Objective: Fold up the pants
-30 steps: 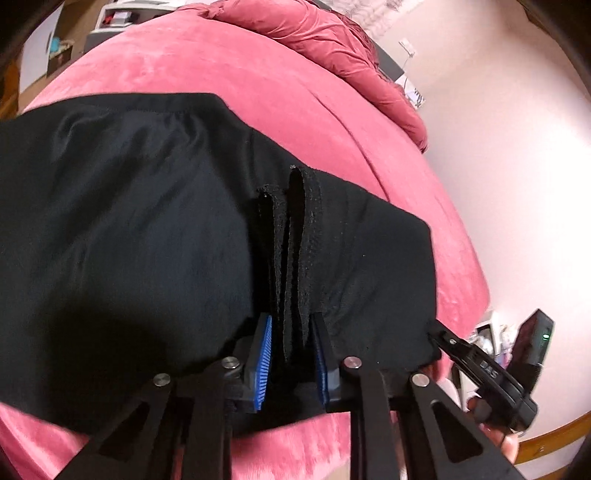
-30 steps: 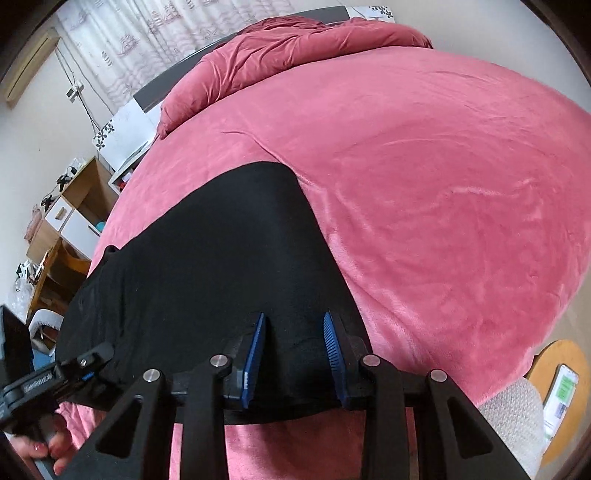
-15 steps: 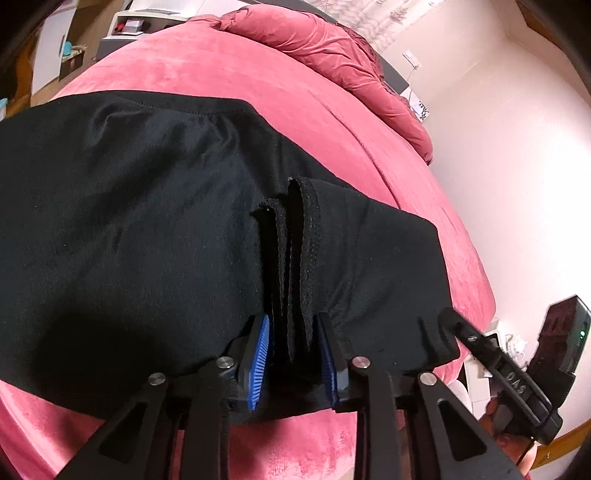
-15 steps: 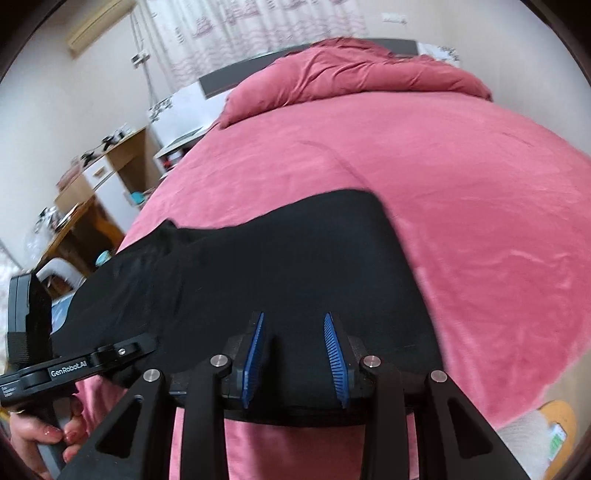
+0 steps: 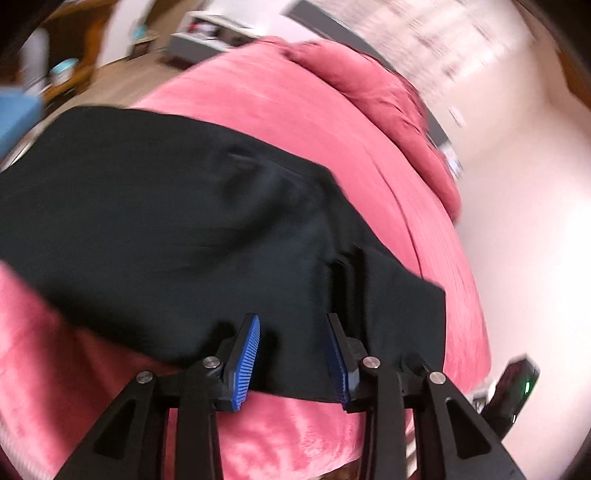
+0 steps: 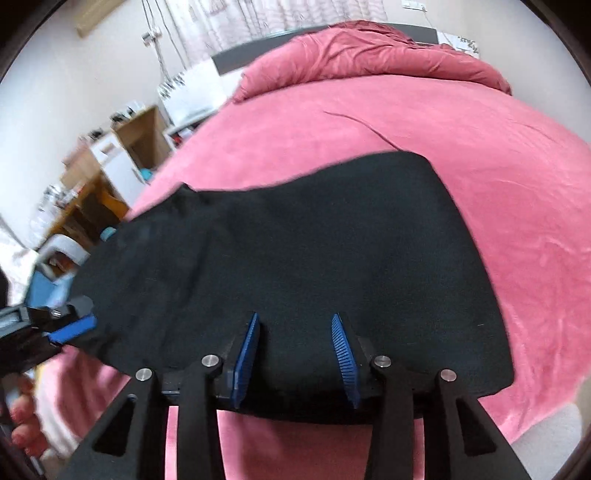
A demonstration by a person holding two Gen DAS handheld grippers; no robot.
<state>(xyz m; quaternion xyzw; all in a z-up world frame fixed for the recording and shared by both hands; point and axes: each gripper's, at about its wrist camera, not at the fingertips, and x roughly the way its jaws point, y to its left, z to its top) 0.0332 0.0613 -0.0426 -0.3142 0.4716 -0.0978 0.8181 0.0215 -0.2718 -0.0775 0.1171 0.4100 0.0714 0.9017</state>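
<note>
Where black pants point(image 6: 303, 266) cover pink bed point(image 6: 461, 140), both grippers' fingers point(image 5: 246, 360) just parted, gripping nothing; desk point(image 6: 92, 192) beside.

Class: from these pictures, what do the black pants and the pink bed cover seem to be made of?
Black pants: probably soft matte knit; they drape limply without shine. Pink bed cover: likely plush fleece or velvet; brushed nap shows light and dark streaks.

Home bedroom. Bed point(image 6: 461, 147) with pink plush cover fills most of view ahead of right claw point(image 6: 295, 354); bunched pink duvet point(image 6: 369, 48) at far end against dark headboard point(image 6: 251, 55). Patterned curtains point(image 6: 258, 14) beyond. Wooden shelves point(image 6: 140, 136), cluttered, far left of claw.
</note>
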